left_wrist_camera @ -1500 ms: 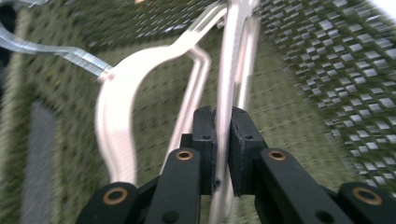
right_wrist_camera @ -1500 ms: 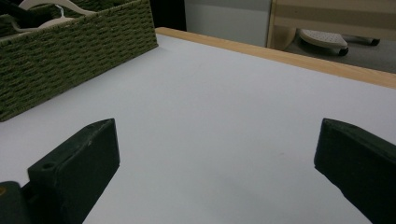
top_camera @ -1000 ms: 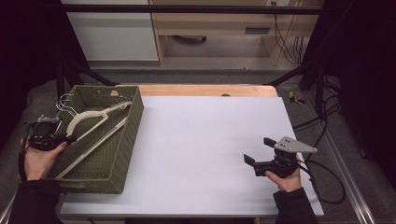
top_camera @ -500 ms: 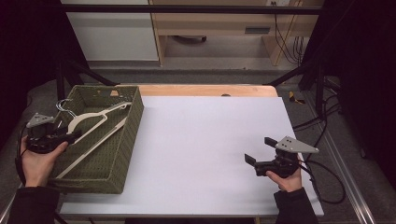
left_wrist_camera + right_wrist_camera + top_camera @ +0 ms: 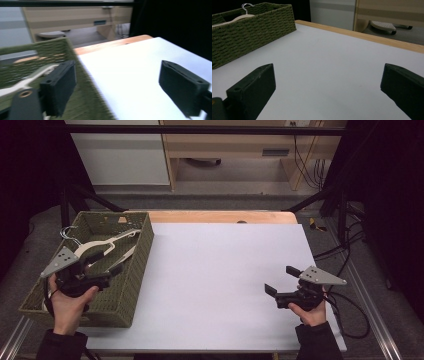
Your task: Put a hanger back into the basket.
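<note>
Basket (image 5: 131, 285), one, green woven, stood at the left edge of the white table (image 5: 215, 285); hangers (image 5: 102, 245), pale, with wire hooks, lay inside it, apparently two, though the count could not be made sure. Grippers, two: the left gripper (image 5: 112, 272) was held over the basket's near half, jaws wide apart and gripping nothing; the right gripper (image 5: 281, 280) hovered low over the table's right side, well apart from the basket, jaws likewise spread and empty. The left gripper view showed the basket rim (image 5: 37, 50) blurred between its jaws. The right gripper view showed the basket's outer wall (image 5: 249, 32) and one hanger hook (image 5: 245, 5) above it.
</note>
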The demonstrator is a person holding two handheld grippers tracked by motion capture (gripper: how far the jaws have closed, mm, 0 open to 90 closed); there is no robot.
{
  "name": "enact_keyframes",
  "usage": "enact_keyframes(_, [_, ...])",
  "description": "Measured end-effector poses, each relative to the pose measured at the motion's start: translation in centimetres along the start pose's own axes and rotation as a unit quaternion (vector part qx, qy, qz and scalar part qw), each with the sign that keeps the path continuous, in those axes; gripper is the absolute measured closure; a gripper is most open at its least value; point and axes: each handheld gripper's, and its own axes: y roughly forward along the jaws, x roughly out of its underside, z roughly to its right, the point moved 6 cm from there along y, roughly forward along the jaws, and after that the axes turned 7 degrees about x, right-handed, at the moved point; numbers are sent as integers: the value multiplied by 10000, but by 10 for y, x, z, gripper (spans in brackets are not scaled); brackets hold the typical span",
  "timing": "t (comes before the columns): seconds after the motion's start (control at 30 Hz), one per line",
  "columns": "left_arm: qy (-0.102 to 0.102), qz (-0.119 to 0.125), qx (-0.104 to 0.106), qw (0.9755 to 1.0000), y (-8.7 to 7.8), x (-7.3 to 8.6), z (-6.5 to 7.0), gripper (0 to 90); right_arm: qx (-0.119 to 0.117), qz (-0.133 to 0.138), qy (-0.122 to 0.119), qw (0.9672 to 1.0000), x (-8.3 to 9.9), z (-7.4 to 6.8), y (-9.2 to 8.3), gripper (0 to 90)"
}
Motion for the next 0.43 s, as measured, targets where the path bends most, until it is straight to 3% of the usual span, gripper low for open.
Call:
enact_keyframes(0.2, [196, -181, 230, 9994, 14, 16, 20, 60, -2, 49, 17, 10000, -1, 1, -3, 5])
enact_keyframes(0.43, [159, -283, 239, 9992, 18, 26, 22, 58, 15, 116, 10, 9999, -3, 5, -8, 4])
